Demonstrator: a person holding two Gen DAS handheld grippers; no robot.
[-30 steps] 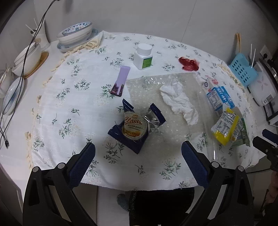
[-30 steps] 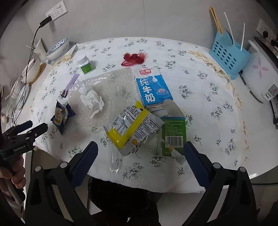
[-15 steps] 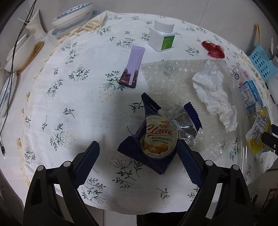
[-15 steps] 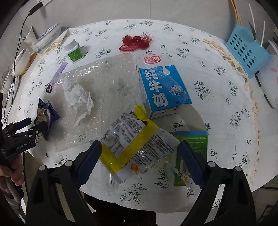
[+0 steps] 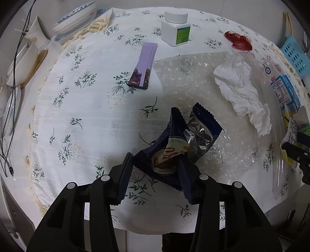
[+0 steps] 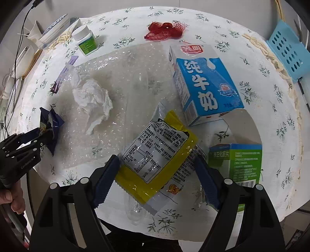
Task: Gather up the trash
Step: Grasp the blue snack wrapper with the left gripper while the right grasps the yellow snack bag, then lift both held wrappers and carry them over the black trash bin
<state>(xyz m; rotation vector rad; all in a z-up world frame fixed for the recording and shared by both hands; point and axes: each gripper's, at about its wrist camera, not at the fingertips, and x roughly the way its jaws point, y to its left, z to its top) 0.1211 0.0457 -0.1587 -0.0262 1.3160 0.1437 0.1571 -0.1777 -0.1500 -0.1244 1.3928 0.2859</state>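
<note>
My left gripper (image 5: 155,172) has closed on the dark blue cookie wrapper (image 5: 174,151), which buckles between the pads at the table's near edge; it also shows in the right wrist view (image 6: 49,128). My right gripper (image 6: 157,178) is open, its fingers on either side of the yellow snack packet (image 6: 155,155). A crumpled white tissue (image 5: 242,91) lies on a sheet of bubble wrap (image 5: 193,77). A blue milk carton (image 6: 205,87), a green carton (image 6: 242,160), a purple wrapper (image 5: 143,66) and a red net (image 6: 164,30) lie on the tablecloth.
A white pill bottle (image 5: 176,27) stands at the back. Bowls and plates (image 5: 73,17) and cables sit at the left. A blue perforated basket (image 6: 286,48) stands at the right. A clear plastic bottle (image 6: 135,126) lies under the snack packet.
My left gripper moved down and in and closed on the cookie wrapper, crumpling it. My right gripper came down and in until its fingers stand around the yellow snack packet.
</note>
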